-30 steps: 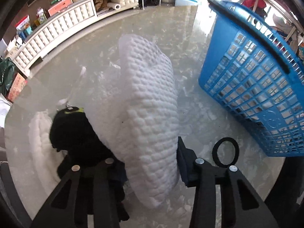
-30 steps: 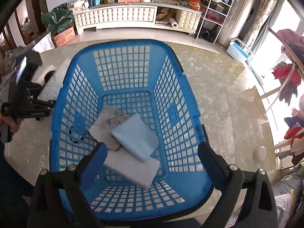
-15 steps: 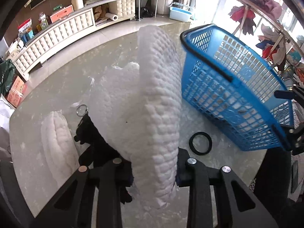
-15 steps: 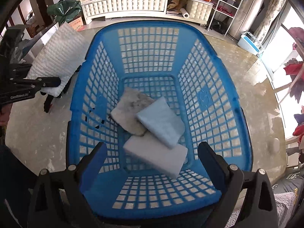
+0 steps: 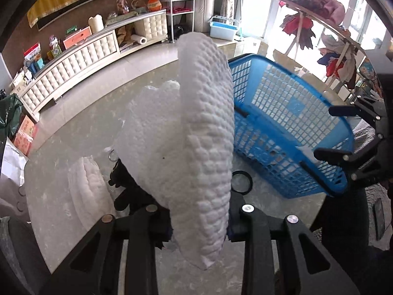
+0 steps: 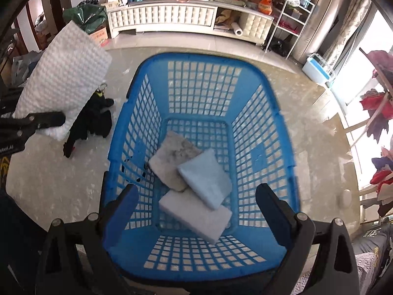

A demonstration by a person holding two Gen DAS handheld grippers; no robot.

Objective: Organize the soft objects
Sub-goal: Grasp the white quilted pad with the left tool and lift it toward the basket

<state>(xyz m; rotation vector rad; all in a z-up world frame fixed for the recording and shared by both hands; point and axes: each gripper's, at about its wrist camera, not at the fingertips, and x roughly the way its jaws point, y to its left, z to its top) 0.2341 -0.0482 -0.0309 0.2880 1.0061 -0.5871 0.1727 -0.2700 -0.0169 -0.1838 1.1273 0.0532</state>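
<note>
Marbled tabletop [image 6: 307, 123] — glossy, perhaps glass — before white sideboard [image 6: 172, 19]

no text, label or number legible anywhere

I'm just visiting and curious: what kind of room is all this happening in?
It looks like a home living room. A long white padded cabinet along the wall is cluttered with household bits, clothes hang on a drying rack by the bright window, and a blue laundry basket sits on the glossy table.
</note>
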